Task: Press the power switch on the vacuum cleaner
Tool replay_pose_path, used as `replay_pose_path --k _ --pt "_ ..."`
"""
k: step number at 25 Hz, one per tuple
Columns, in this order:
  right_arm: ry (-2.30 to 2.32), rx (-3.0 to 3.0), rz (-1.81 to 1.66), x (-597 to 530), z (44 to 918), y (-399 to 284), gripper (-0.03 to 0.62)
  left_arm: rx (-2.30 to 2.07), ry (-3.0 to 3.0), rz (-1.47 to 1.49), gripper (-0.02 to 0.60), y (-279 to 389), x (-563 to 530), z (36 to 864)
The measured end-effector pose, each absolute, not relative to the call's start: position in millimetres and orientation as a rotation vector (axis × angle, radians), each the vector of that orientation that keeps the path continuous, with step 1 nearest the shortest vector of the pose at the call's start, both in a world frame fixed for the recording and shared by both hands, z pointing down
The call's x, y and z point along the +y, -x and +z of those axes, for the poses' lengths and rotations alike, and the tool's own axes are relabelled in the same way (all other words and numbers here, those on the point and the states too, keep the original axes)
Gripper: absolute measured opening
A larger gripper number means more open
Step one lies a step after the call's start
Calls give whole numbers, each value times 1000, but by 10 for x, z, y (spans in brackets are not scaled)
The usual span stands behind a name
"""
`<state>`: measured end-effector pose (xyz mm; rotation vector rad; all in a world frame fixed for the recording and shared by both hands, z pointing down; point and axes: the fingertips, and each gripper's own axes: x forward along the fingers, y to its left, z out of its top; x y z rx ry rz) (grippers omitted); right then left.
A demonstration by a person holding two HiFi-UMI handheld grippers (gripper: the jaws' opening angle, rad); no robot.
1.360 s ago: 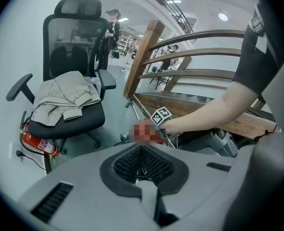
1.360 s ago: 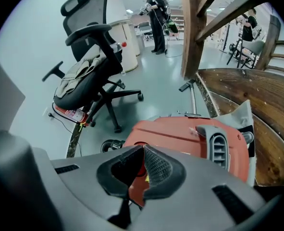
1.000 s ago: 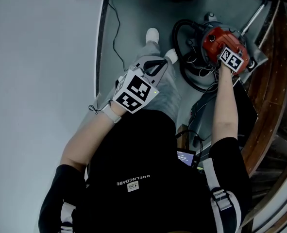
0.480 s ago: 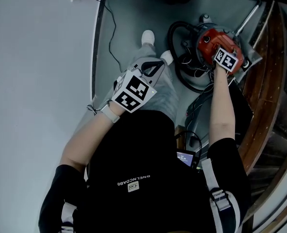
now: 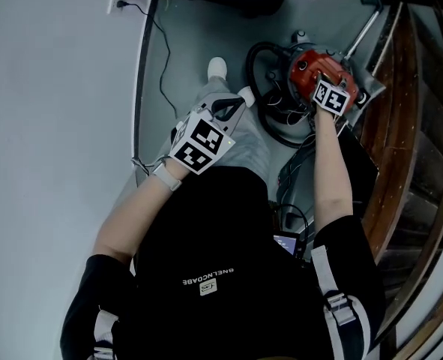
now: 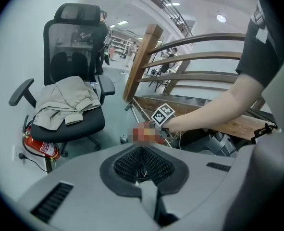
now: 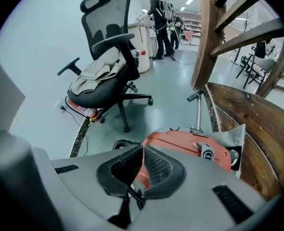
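The red vacuum cleaner (image 5: 305, 67) sits on the floor beside the wooden stairs. In the right gripper view its red top (image 7: 180, 143) fills the middle, and the grey power switch (image 7: 207, 154) stands on it to the right of my jaws. My right gripper (image 7: 142, 150) is shut with nothing in it, its tips low over the vacuum's left side. In the head view its marker cube (image 5: 332, 96) covers the vacuum's near end. My left gripper (image 5: 232, 107) is shut and empty, held over the person's leg, away from the vacuum.
A black hose (image 5: 260, 88) loops left of the vacuum, and its metal tube (image 7: 198, 110) lies beyond it. An office chair (image 7: 108, 76) with a beige jacket stands further off, a fire extinguisher (image 6: 40, 148) under it. Curved wooden stair stringers (image 7: 250, 114) close off the right. A cable (image 5: 161, 58) runs along the wall.
The head view has swung, so everything sits higher and further left. The right gripper has stayed on the vacuum's top; the left gripper has barely moved.
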<state>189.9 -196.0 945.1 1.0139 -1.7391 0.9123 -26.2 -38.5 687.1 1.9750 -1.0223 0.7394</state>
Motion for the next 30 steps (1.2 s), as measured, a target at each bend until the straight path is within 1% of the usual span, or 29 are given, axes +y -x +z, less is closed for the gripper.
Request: replay_pose_path --k 7,17,25,30 --pt "-1020 -1829 927 -1870 8699 -1644 29 -1037 -2016 738 15 274 -343 6552" --pt "-1077 -2040 970 -1824 7278 -1218 29 -1078 -2092 708 15 424 -582 6036" --pt "-1142 -2207 931 -1690 5975 -1109 29 -1106 -2228 662 15 478 -853 5316" --pt "-1217 -2321 885 -1536 5188 -1155 29 -1086 -2311 618 15 420 -953 4879"
